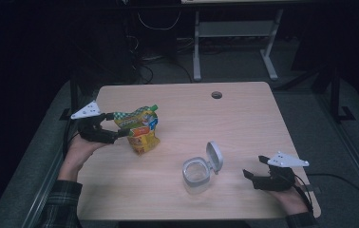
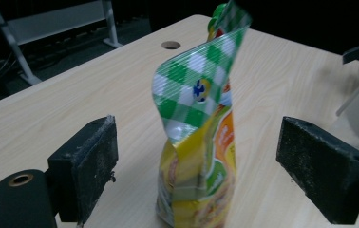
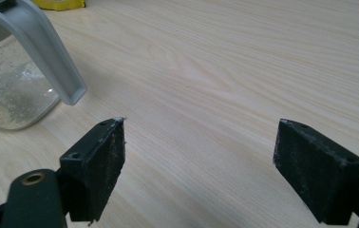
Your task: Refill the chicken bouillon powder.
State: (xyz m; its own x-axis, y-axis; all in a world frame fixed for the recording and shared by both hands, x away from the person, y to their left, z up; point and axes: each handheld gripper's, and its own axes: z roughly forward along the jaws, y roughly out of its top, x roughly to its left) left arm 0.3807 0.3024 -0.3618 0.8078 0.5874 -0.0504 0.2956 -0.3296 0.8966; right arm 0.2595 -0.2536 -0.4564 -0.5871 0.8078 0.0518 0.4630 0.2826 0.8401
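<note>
the surface is carrying everything. the snack bag is standing upright toward its left side, w/ a clear jar, lid flipped open, sitting near the middle front. the left claw is straddling the bag, released, jaws wide apart & not touching it yet. the right claw is waiting beside the jar, also released. step looks like grabbing the bag; next prob needs the left jaws squeezing its crinkled upper part gently so it isn't tipping.
</note>
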